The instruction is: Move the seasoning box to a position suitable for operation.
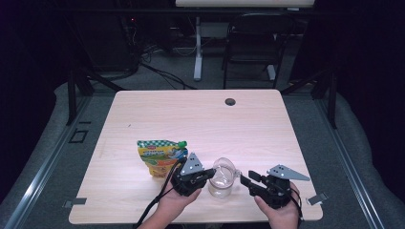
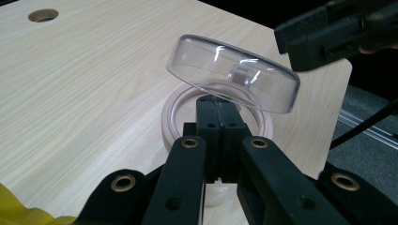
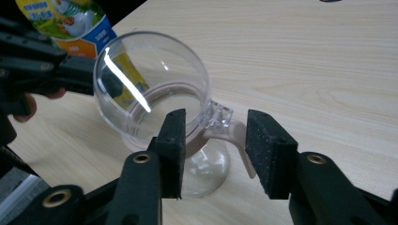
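The clear jar (image 1: 222,183), just right of the yellow pouch (image 1: 160,156), is steadied by the left gripper (image 2: 216,110), whose jaws are clamped on its rim. Its hinged lid (image 2: 233,72) stands flipped up; the right gripper (image 3: 213,145) is spread wide around the handle (image 3: 232,136), untouching. Filling from the pouch seems next, so that pouch must be grasped.

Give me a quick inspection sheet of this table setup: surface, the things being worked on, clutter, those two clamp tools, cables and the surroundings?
Surface: pale wooden table, with a round hole near the far edge.
Job's things: a clear jar with a pinkish rim; its hinged clear lid stands tilted open.
Clutter: a yellow and green snack pouch lies to the left of the jar.
Grippers: left gripper is shut, its tips at the jar's rim; right gripper is open, its pads either side of the lid's hinge tab, not pressing.
Cables: a black cable trails from the left gripper toward the near edge.
Surroundings: dark room; a black chair and a white table leg beyond the table.
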The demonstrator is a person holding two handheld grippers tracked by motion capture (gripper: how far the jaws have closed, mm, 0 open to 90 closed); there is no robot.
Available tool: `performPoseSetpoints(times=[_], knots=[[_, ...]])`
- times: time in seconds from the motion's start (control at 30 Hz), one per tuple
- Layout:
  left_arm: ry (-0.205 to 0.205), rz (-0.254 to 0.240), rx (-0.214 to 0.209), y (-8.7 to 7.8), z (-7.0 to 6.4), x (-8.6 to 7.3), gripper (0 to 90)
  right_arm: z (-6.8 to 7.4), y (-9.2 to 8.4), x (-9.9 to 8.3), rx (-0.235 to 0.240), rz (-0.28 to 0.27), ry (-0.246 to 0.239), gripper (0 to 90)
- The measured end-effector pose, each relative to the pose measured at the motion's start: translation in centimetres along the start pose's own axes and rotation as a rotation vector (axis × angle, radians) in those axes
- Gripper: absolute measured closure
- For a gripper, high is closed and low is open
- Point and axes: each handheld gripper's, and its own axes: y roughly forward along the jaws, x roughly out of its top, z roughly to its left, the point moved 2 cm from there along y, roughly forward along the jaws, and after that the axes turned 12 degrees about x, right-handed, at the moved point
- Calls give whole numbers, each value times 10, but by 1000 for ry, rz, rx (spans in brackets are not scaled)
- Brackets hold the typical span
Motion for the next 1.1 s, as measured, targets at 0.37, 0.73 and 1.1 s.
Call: performPoseSetpoints(times=[0.37,0.73,1.1], knots=[[10,0,-6,2,-1,8,900,14,9,-12,-6,39,-112,438],[23,-1,0,0,-2,15,900,21,20,-14,-36,59,-178,413],[31,2,9,-2,-3,13,900,24,26,-10,-49,40,-206,424]])
